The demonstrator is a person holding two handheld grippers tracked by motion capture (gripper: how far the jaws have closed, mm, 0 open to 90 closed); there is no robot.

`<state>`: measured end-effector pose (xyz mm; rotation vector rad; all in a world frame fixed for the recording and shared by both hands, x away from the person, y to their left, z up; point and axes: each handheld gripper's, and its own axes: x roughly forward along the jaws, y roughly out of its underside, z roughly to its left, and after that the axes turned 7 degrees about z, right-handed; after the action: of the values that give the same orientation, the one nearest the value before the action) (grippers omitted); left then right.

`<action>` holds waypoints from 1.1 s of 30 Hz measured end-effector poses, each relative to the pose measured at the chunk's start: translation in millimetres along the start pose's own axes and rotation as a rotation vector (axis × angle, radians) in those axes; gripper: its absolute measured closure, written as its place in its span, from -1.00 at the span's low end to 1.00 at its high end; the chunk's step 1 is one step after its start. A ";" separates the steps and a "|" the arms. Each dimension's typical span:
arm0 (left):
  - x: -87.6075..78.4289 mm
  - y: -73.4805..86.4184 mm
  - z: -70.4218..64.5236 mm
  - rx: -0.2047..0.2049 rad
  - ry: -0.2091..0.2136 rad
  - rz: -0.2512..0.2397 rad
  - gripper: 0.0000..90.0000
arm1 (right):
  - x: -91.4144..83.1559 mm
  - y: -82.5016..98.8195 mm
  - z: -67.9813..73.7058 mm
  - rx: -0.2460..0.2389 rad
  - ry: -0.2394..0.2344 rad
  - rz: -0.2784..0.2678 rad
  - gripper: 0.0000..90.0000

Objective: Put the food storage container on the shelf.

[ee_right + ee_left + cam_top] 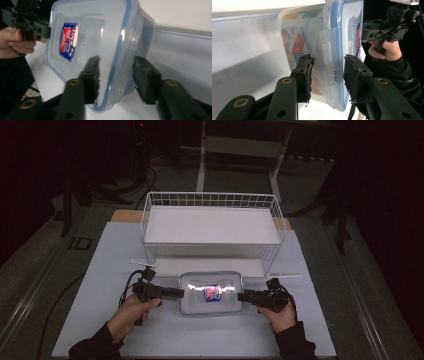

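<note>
Black sleeves [97, 345] cover both forearms; the black tongs [327, 75] have brass-ringed pivots, worn foam pads and trailing black cables [125, 287].

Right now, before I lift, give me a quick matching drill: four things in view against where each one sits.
1. left gripper
2. right gripper
3. plastic container
4. wire rack

A. behind the container on the table
B. at the container's left end
C. between the two grippers
D. at the container's right end

Pairs: 1-B, 2-D, 3-C, 4-A
</note>
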<state>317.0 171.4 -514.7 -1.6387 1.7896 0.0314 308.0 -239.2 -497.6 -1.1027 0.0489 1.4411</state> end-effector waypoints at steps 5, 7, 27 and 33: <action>0.0 0.6 -0.6 0.007 -0.002 0.000 0.28 | 2.8 0.9 -2.2 0.001 -0.016 0.022 0.08; -0.4 0.7 -0.6 0.015 -0.002 0.005 0.28 | 6.5 -0.6 -2.1 0.003 -0.009 0.036 -0.08; -4.0 -2.8 -16.8 0.060 -0.044 -0.024 0.29 | 3.6 -1.8 -5.4 0.080 -0.077 0.032 0.07; -6.1 -10.3 -22.3 0.091 -0.066 -0.058 0.29 | -1.7 -8.8 -1.8 0.061 -0.056 0.001 0.08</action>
<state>315.4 164.3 -490.5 -1.6060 1.6692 -0.0221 315.7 -239.4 -492.6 -1.0119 0.0528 1.4612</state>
